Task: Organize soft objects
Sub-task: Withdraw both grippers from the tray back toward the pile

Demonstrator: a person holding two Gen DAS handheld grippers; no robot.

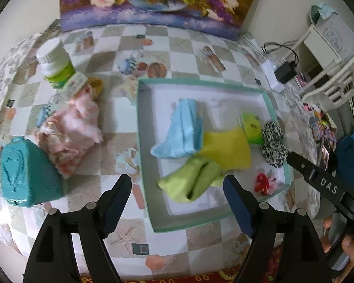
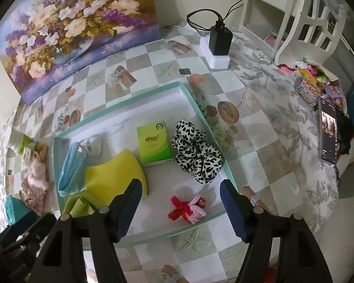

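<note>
Landmark: I place everything against the teal-rimmed tray (image 2: 201, 108), a shallow white box on the checkered tablecloth (image 2: 259, 155).
Nearest me: my left gripper (image 1: 177, 188) hangs over the tray's near-left corner, pointing steeply down, jaws wide apart with nothing between them.
Right side: my right gripper (image 2: 179, 193) hangs over the tray's near edge, jaws also spread and empty; the red-and-pink hair tie (image 2: 187, 208) lies on the tray floor below the gap.
Hand: fingers (image 1: 349, 244) of the person's right hand wrap the right gripper's handle.
Inside the tray: lime cloth (image 1: 193, 180) nearest, then yellow cloth (image 1: 226, 149), blue face mask (image 1: 179, 129), green tissue pack (image 2: 154, 143) and spotted scrunchie (image 2: 195, 151) toward the far side.
Left of the tray: teal box (image 1: 28, 176), pink fluffy item (image 1: 75, 129) (blurred, I think fabric), white bottle (image 1: 56, 67).
Beyond the tray: flower painting (image 2: 75, 28) against the wall, black charger (image 2: 220, 39).
Right of the tray: phone (image 2: 329, 134), white chair (image 2: 311, 21).
</note>
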